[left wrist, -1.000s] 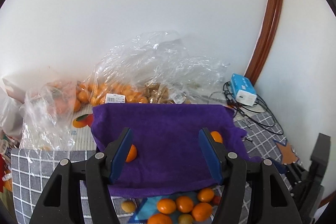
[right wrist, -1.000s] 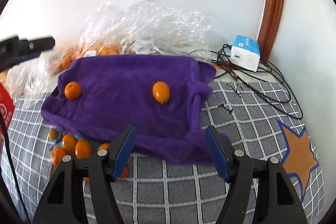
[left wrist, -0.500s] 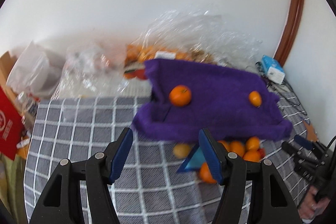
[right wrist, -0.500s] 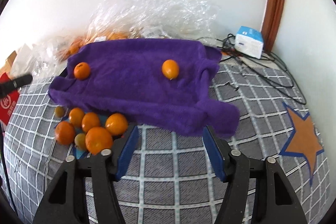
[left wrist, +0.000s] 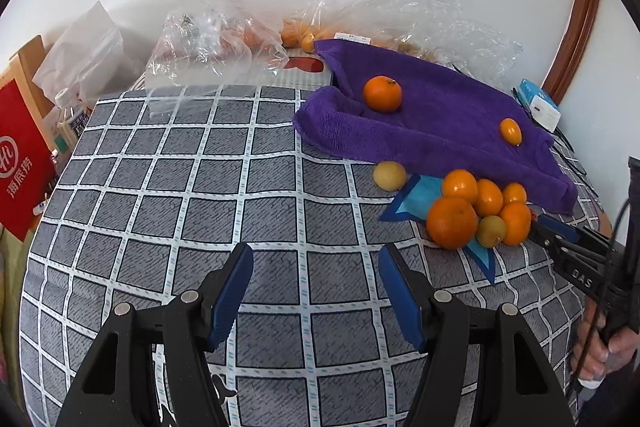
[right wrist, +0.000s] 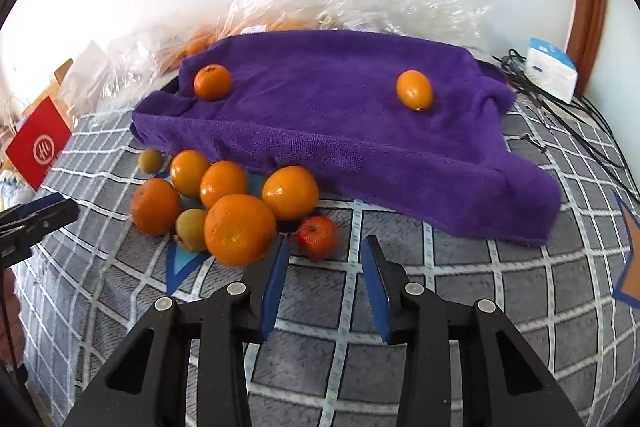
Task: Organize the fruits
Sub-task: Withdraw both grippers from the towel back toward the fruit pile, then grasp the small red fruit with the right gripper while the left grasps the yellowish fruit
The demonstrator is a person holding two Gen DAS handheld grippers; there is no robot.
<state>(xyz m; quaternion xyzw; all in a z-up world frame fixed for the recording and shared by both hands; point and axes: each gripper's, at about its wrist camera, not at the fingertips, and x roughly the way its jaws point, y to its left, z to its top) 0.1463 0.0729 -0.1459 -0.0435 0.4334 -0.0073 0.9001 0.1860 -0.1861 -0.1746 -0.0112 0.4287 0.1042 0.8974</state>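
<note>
Right gripper [right wrist: 322, 259] is closing its jaws just in front of the small red fruit [right wrist: 317, 235], nothing pinched yet, guessing that's the next pick. It sits at the near edge of the orange pile [right wrist: 224, 199], just below the purple towel [right wrist: 340, 131]. Left gripper [left wrist: 316, 287] hangs half open and empty over bare checkered cloth [left wrist: 200, 187], well left of the pile

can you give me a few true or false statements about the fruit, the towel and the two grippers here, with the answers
1. Two fruits lie on the purple towel. True.
2. The small red fruit sits on the towel. False: it is on the checked cloth, just ahead of the right gripper.
3. The left gripper holds an orange. False: nothing is between its fingers.
4. The right gripper's fingers are closing, gripping nothing yet. True.
5. A pile of oranges lies off the towel. True.
</note>
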